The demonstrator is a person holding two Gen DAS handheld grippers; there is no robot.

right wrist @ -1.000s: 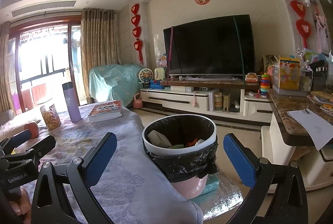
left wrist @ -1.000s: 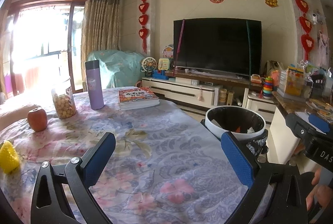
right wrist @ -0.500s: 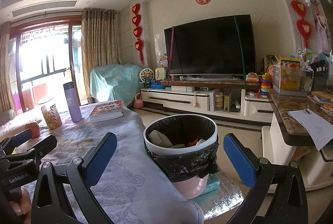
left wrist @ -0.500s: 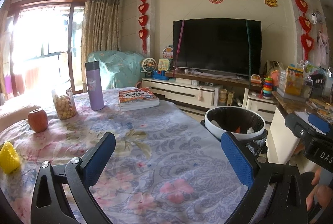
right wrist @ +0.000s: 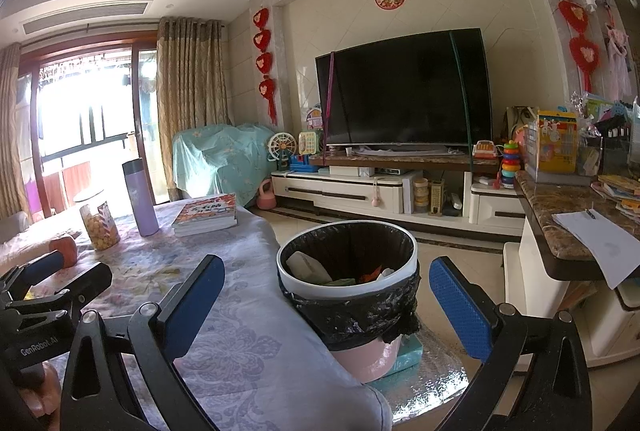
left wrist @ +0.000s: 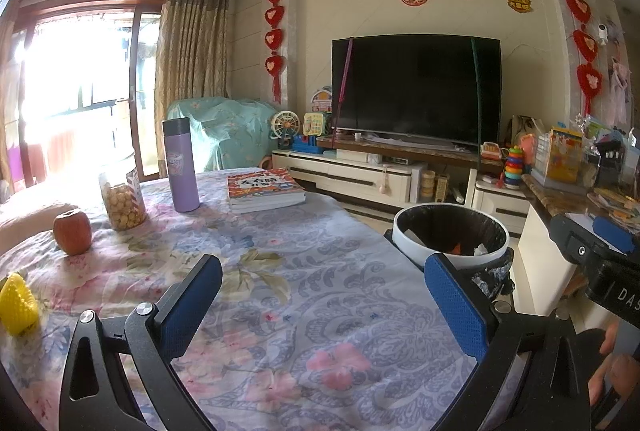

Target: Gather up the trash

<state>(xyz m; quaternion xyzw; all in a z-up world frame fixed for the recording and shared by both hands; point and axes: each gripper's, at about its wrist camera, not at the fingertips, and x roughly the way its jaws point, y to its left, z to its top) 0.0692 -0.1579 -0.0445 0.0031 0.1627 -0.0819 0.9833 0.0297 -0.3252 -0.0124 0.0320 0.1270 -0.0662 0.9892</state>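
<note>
A pink bin with a white rim and black liner [right wrist: 348, 271] stands off the table's right edge; crumpled paper and orange scraps lie inside. It also shows in the left wrist view as the bin [left wrist: 450, 235]. My right gripper [right wrist: 326, 297] hangs open in front of the bin, nothing between its blue pads. My left gripper [left wrist: 322, 303] is open and empty above the floral tablecloth [left wrist: 304, 271]. A yellow textured object [left wrist: 16, 303] lies at the table's left edge.
On the table stand an apple [left wrist: 73, 233], a snack jar [left wrist: 122, 201], a purple flask [left wrist: 181, 165] and stacked books [left wrist: 264, 189]. A marble counter [right wrist: 568, 215] with papers is at right. TV cabinet [right wrist: 360, 187] lies behind the bin.
The right wrist view has shifted slightly; the bin sits a little further right in it. The left gripper has hardly moved. Both stay open.
</note>
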